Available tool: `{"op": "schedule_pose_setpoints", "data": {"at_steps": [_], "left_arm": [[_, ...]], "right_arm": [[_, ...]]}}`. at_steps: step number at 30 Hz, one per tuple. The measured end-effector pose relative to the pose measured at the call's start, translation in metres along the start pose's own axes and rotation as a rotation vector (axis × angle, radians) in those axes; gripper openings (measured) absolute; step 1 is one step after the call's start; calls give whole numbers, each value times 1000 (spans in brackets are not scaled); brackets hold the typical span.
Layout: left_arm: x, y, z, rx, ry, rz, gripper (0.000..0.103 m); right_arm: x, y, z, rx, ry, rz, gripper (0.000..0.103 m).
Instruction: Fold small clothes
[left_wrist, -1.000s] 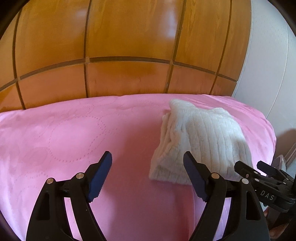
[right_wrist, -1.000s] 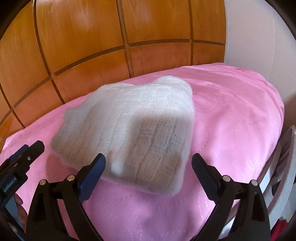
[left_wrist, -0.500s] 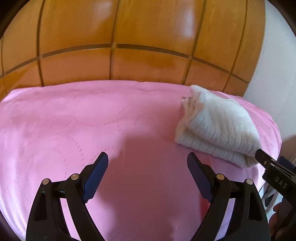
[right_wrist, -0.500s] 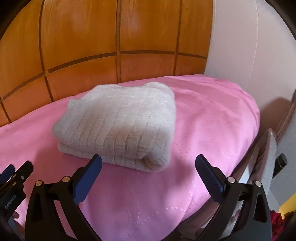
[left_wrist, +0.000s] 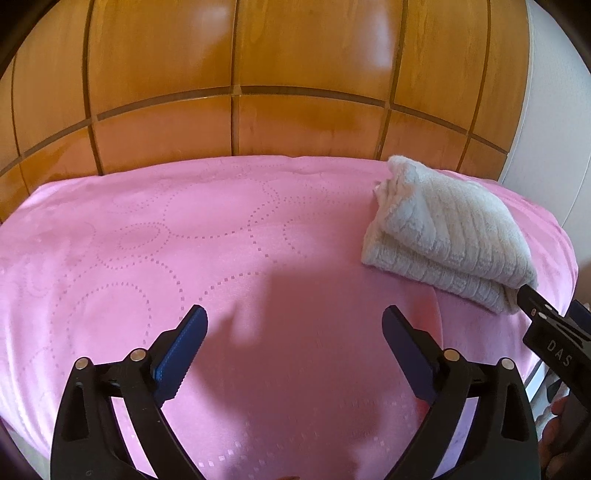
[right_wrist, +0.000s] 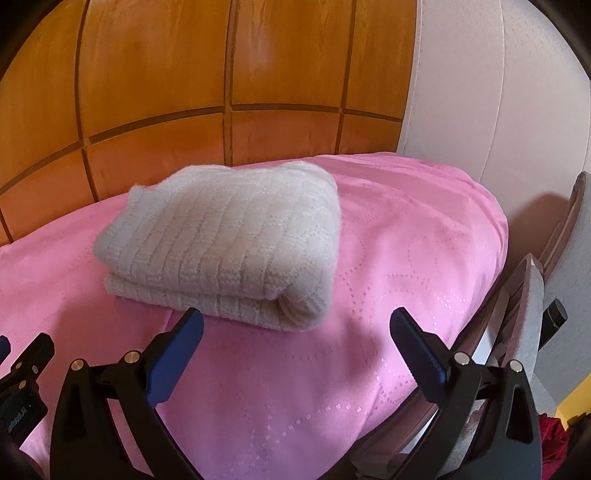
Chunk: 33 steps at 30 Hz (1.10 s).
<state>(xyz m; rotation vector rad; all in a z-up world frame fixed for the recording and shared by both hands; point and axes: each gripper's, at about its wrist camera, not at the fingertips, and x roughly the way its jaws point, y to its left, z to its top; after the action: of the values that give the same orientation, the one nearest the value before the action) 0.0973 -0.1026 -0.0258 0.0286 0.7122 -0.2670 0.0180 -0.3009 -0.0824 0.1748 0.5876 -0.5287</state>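
A cream knitted garment (left_wrist: 447, 236) lies folded into a thick bundle at the right side of the pink cloth (left_wrist: 229, 251). In the right wrist view the same garment (right_wrist: 229, 240) rests just beyond the fingertips. My left gripper (left_wrist: 295, 325) hovers over bare pink cloth to the left of the bundle; its jaws are opening wide and nothing is between them. My right gripper (right_wrist: 295, 325) stands open a little in front of the bundle's near folded edge, not touching it. The right gripper's black body (left_wrist: 554, 343) shows at the right edge of the left wrist view.
A glossy wooden panelled wall (left_wrist: 295, 81) rises right behind the pink surface. A white wall (right_wrist: 498, 92) and a grey chair (right_wrist: 532, 306) stand past the right edge. The pink cloth drops off at the right and near edges.
Both grippers have drawn back from the folded garment, which now lies free on the cloth. The left gripper's view swung left over bare cloth and its jaws spread wider.
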Motion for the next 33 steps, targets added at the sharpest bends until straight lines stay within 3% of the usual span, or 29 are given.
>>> {"op": "schedule_pose_setpoints", "data": {"at_steps": [10,20,33], "left_arm": [[0,-9,-3,37,6,50,94],[0,-14,5,54,6,26,99],[-11,-19,10,81,-41,3,99]], "right_arm": [[4,-10,0,14,-28,3,101],[3,-17,1,60,-34,-10,101],[-1,-5,-6,22,-33,14,101]]}}
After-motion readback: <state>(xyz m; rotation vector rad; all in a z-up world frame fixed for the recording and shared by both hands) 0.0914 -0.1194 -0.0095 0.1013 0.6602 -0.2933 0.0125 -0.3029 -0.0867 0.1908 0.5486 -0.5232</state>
